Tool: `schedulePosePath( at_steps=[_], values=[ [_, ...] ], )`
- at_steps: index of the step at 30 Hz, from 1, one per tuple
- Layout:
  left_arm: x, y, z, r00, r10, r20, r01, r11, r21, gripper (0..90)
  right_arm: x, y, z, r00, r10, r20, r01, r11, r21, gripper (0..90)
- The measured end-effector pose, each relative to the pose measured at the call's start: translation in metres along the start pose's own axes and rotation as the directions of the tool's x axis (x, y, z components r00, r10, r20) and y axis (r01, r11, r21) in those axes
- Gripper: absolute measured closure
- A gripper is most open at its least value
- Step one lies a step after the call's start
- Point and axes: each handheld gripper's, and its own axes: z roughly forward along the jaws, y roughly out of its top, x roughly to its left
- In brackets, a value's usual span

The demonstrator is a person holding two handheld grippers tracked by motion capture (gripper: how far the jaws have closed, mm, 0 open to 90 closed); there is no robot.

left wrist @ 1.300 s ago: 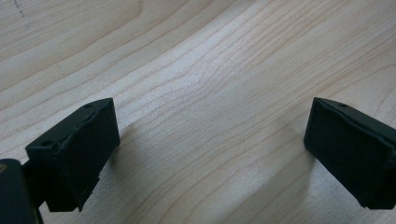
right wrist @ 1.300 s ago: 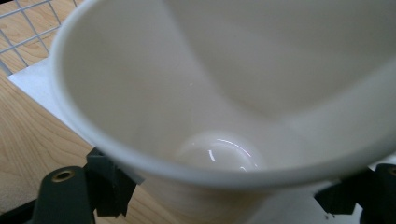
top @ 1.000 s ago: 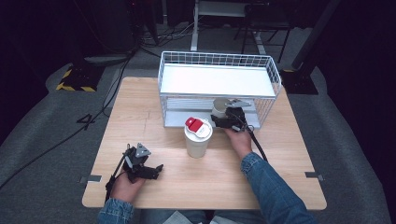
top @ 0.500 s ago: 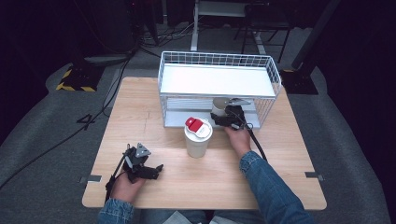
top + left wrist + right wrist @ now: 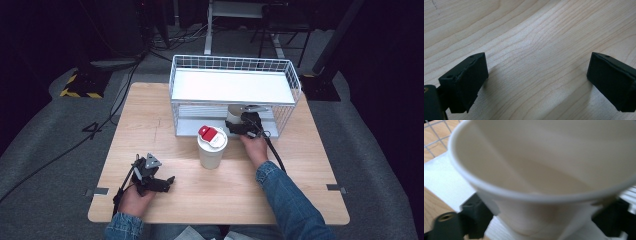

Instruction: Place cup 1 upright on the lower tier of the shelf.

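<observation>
Standing on the lower shelf of the wire rack (image 5: 285, 82), the empty white paper cup (image 5: 541, 172) sat between the right gripper (image 5: 240, 123)'s jaws, which had just been opening, pads beside its wall. Its hand reached in from the rack's front. Well before the rack, the left gripper (image 5: 157, 182) rested on the table (image 5: 310, 155), jaws spread, empty.

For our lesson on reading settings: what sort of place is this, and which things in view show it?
Probably a lab or recording studio, not a home: a lone wooden table on grey carpet, cables trailing over the floor, dark equipment stands behind, and hand-held grippers working by a wire rack.
</observation>
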Motion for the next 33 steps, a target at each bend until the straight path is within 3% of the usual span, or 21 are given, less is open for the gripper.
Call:
schedulePosePath(
  at_steps=[2,5,11,17,22,33],
  values=[
    [0.000,0.000,0.000,1.0000,0.000,0.000,0.000,1.0000,0.000,4.0,-0.003,0.000,-0.001,0.9998,-0.006,0.017,0.006,1.000,-0.019,13.6],
    [0.000,0.000,0.000,1.0000,0.000,0.001,0.000,1.0000,0.000,4.1,-0.001,0.000,-0.003,0.9997,0.016,0.018,-0.016,1.000,-0.001,10.4],
    [0.001,0.001,0.000,0.9998,0.021,-0.007,-0.021,0.9998,0.004,4.5,-0.002,-0.001,-0.014,0.9995,-0.013,0.028,0.014,1.000,-0.013,9.6],
    [0.000,0.002,0.001,1.0000,0.006,0.001,-0.006,1.0000,0.003,5.0,-0.003,0.001,-0.030,0.9999,-0.010,0.000,0.010,1.000,-0.015,8.7],
    [-0.001,0.002,0.001,1.0000,0.005,0.002,-0.005,1.0000,0.002,5.1,-0.006,-0.001,-0.044,0.9997,-0.010,-0.023,0.011,1.000,0.029,5.7],
    [0.000,0.003,0.001,0.9999,0.007,-0.009,-0.007,1.0000,-0.004,6.6,-0.008,-0.006,-0.096,0.9958,-0.040,-0.082,0.039,0.999,-0.015,6.2]
  ],
)
